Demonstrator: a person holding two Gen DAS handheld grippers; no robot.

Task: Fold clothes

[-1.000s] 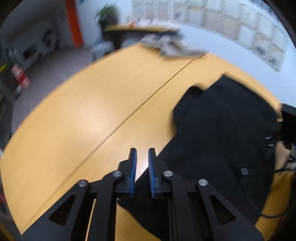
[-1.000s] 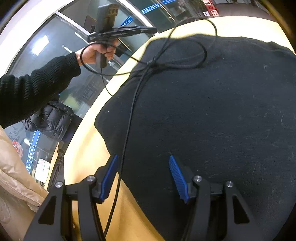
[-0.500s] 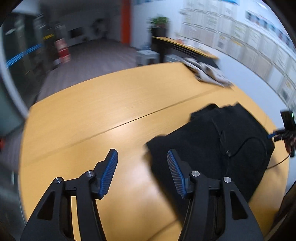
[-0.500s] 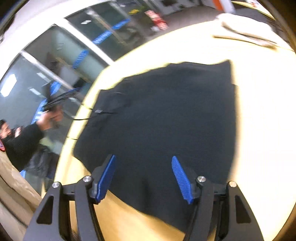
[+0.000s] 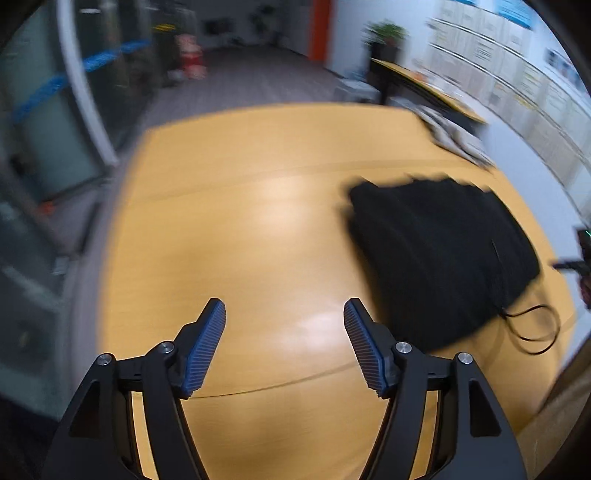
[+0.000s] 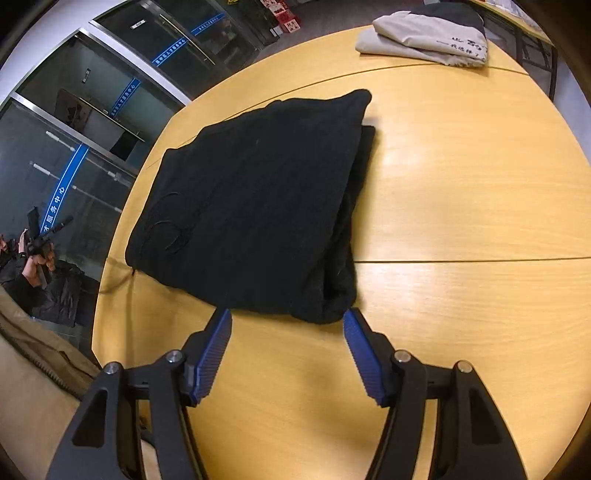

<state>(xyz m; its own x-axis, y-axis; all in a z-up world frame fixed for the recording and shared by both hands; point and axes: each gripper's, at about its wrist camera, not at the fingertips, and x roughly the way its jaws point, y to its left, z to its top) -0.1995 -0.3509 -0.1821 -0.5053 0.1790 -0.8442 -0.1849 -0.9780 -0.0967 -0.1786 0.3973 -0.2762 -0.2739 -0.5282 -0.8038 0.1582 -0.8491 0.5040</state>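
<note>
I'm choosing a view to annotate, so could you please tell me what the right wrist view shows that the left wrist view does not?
Only the right wrist view shows the right gripper, open and empty, and sharp print on the folded grey garment. Only the left wrist view shows the left gripper, jaws opening with nothing between them, a plant and an orange pillar. Both show the folded black garment on the wooden table.

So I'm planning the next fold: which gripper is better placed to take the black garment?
Probably right gripper: the folded black knitted garment lies just ahead; left gripper, opening, faces bare table.

Black grippers (image 5: 284, 306), ribbed blue pads (image 6: 212, 356), silver screws.
</note>
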